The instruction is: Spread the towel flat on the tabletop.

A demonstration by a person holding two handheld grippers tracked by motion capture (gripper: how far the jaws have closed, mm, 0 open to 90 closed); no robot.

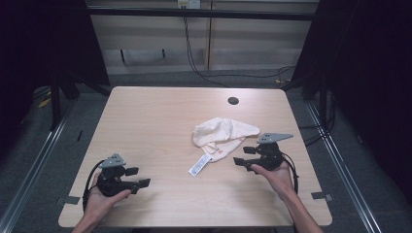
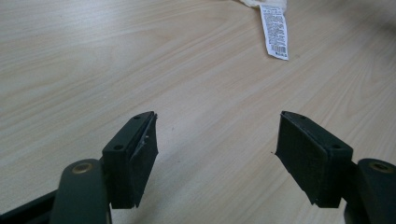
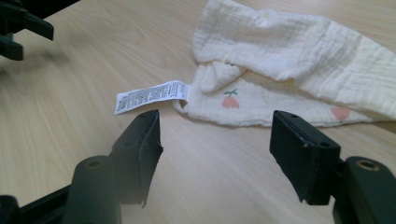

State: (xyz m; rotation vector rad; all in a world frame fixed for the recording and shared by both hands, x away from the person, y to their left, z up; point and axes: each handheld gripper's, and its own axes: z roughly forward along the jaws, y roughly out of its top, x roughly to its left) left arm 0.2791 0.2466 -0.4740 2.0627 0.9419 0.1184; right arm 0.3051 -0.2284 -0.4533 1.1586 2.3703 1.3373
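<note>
Your cloth (image 1: 224, 135) lies crumpled right of the table's (image 1: 145, 121) centre, nearer the right edge than the left and well back from the near edge. Nothing has been done to it that shows: it sits bunched, one layer folded loosely over another, and neither gripper touches it. Judging from that, the whole job of handling it is ahead of you.

Your right gripper (image 1: 241, 161) rests just beside the cloth's near side, jaws spread wide and holding nothing; in the right gripper view they frame the cloth's (image 3: 299, 70) lower hem. Your left gripper (image 1: 141, 184) sits toward the near left corner, well apart from the cloth, its jaws likewise spread and bare.

A white label (image 1: 199, 165) trails from the cloth toward the near edge. It carries lines of small print and, in the left gripper view, a barcode at its (image 2: 274, 30) free end, but the text is too small to read. The cloth is cream with small pink flower prints (image 3: 229, 101); no brand is legible.
</note>
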